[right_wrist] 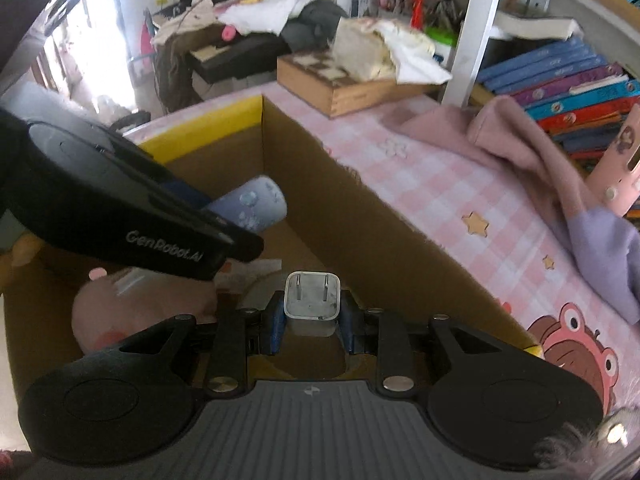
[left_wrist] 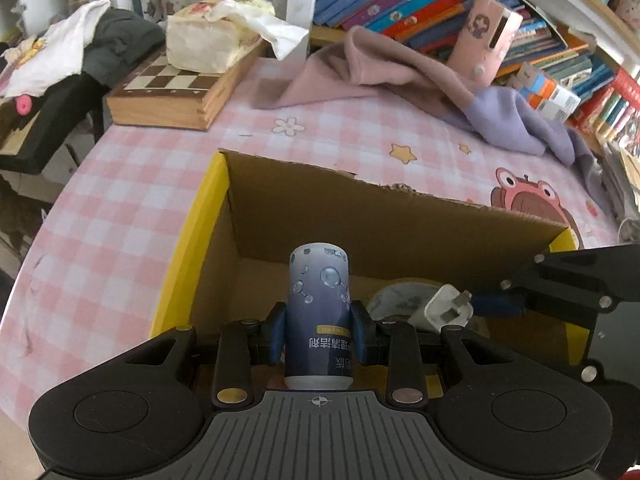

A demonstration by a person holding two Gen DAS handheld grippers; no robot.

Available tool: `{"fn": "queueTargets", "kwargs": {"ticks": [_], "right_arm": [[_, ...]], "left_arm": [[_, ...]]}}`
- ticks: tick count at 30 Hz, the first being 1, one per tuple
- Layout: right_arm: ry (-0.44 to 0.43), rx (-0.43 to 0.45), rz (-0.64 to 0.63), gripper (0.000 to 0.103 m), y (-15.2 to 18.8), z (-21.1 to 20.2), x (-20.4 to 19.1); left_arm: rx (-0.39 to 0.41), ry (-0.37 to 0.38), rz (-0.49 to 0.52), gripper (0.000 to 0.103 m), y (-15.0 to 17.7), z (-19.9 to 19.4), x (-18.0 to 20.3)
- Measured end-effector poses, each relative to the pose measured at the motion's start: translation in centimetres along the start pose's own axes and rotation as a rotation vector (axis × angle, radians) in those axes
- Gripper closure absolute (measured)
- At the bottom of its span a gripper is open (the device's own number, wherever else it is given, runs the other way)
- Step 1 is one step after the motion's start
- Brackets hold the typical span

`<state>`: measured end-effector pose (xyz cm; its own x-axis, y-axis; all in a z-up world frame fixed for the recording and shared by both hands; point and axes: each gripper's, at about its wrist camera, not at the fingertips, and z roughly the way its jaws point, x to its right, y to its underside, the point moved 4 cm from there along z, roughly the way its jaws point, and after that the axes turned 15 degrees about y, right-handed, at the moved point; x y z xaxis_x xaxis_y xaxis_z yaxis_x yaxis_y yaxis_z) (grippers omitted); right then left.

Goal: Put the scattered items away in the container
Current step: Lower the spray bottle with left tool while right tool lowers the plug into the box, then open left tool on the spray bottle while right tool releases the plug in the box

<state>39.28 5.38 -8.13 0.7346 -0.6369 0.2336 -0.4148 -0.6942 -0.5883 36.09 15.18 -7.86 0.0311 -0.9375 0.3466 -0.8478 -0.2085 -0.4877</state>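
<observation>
A small blue bottle (left_wrist: 319, 312) is held tight by the left gripper (left_wrist: 319, 334). Its blue fingers (left_wrist: 276, 336) are pressed on both sides of the bottle. The bottle is held over the open cardboard box (left_wrist: 224, 216), and its far end points toward the box's back wall. In the right wrist view the same bottle (right_wrist: 250, 206) is seen sticking out of the left gripper (right_wrist: 208, 206) above the inside of the box (right_wrist: 304, 168).

A white plug (right_wrist: 312, 296) is held tight by the right gripper (right_wrist: 312, 322). Its two metal pins are pointed away from the camera. The plug is also held over the inside of the box. In the left wrist view the plug (left_wrist: 444, 308) is seen at the tip of the right gripper (left_wrist: 480, 304), just to the right of the bottle.

Some things are already lying in the box. A pink soft toy (right_wrist: 140, 304) is seen at the bottom on the left, under the left gripper. A round pale thing (left_wrist: 396, 294) lies on the bottom under the plug, but what it is cannot be told.

The box sits on a counter (left_wrist: 132, 184) with a pink checked cloth. Behind the box, a pink and purple piece of clothing (left_wrist: 404, 76) is spread on the counter. A wooden chess box (left_wrist: 172, 96) is at the far left, with a pack of tissues (left_wrist: 212, 40) on top. Rows of books (left_wrist: 420, 4) are on the shelf at the back.
</observation>
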Motion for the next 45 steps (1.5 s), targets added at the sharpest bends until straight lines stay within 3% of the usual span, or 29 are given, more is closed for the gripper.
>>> {"fn": "queueTargets", "kwargs": {"ticks": [5,7,8,10,13,23,29,35,40,45], "right_arm": [[-0.011,-0.010,0.003,0.077,0.2,0.2,0.0],[-0.010,-0.006,0.009,0.077,0.2,0.1,0.0],[-0.010,0.007,0.017,0.070,0.1,-0.1,0.0],[-0.010,0.028,0.026,0.063,0.0,-0.5,0.1],[-0.005,0.053,0.039,0.063,-0.1,-1.3,0.4],[0.033,0.166,0.101,0.063,0.1,-6.4,0.3],[0.081,0.238,0.120,0.063,1.1,-10.2,-0.7],[0.135,0.299,0.193,0.063,2.8,-14.0,-1.2],[0.187,0.338,0.244,0.063,4.4,-17.0,-2.0],[0.227,0.346,0.269,0.063,6.4,-19.6,-3.6]], "left_arm": [[-0.012,-0.015,0.000,0.072,-0.4,0.8,-0.2],[0.001,-0.020,0.017,0.067,-0.6,0.7,0.1],[0.008,-0.018,0.023,0.065,-0.7,0.5,0.2],[0.037,-0.018,0.033,0.062,-1.0,-0.2,0.5],[0.091,-0.018,0.052,0.055,-1.1,-2.0,1.1],[0.274,-0.001,0.110,0.053,0.7,-8.9,4.1],[0.351,-0.010,0.136,0.052,3.3,-12.2,5.4],[0.429,-0.024,0.145,0.041,6.6,-15.6,6.0],[0.460,-0.008,0.124,0.039,9.3,-17.8,5.8],[0.482,-0.009,0.132,0.031,12.6,-19.9,6.1]]}}
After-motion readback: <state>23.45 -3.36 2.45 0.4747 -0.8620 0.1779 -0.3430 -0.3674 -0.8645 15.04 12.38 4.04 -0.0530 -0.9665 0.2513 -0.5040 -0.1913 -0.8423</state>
